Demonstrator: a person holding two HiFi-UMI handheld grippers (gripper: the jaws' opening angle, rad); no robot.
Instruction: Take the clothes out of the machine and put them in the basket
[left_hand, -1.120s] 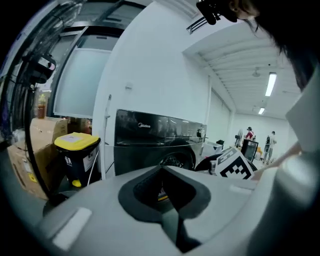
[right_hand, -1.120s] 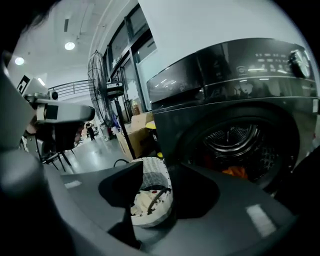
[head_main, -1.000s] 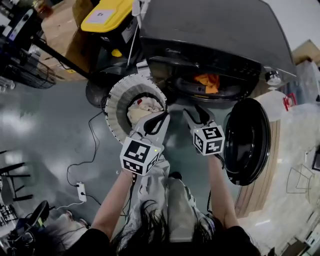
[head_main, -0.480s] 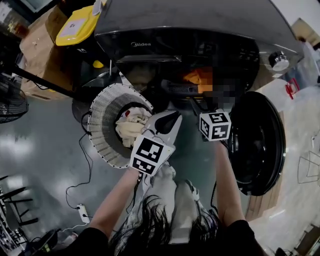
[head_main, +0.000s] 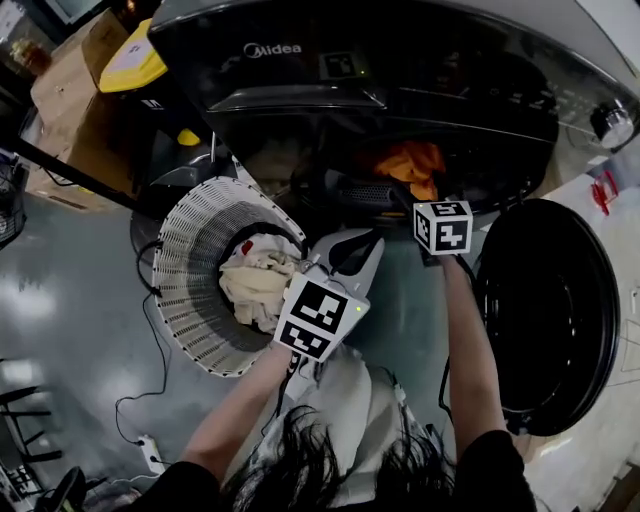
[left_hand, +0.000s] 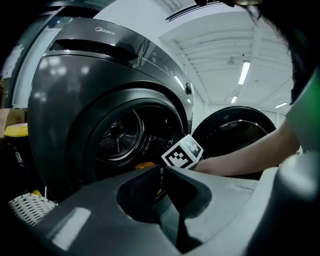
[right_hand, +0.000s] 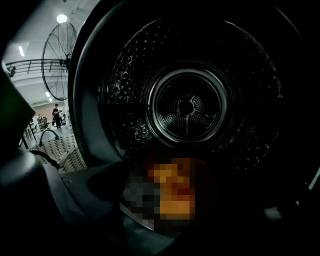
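Note:
An orange cloth (head_main: 415, 165) lies in the drum of the dark grey washing machine (head_main: 400, 70); in the right gripper view it is the patch (right_hand: 172, 175) on the drum floor. My right gripper (head_main: 408, 198) reaches into the drum mouth. Its jaws have just been opening and stand open, with the cloth just ahead and not pressed. Outside the machine, my left gripper (left_hand: 161, 170) is shut and empty, pointing at the opening. The white basket (head_main: 185, 250) stands left of the door opening and holds cream clothes (head_main: 255, 285).
The round machine door (head_main: 550, 310) hangs open on the right. A yellow-lidded box (head_main: 130, 60) and a cardboard box (head_main: 60, 85) stand at the left. A cable and power strip (head_main: 150, 455) lie on the grey floor. My own knees (head_main: 350, 400) are below the grippers.
Both grippers have moved forward and down toward the machine. The right one has gone from in front of the opening into the drum mouth, and its jaws have spread.

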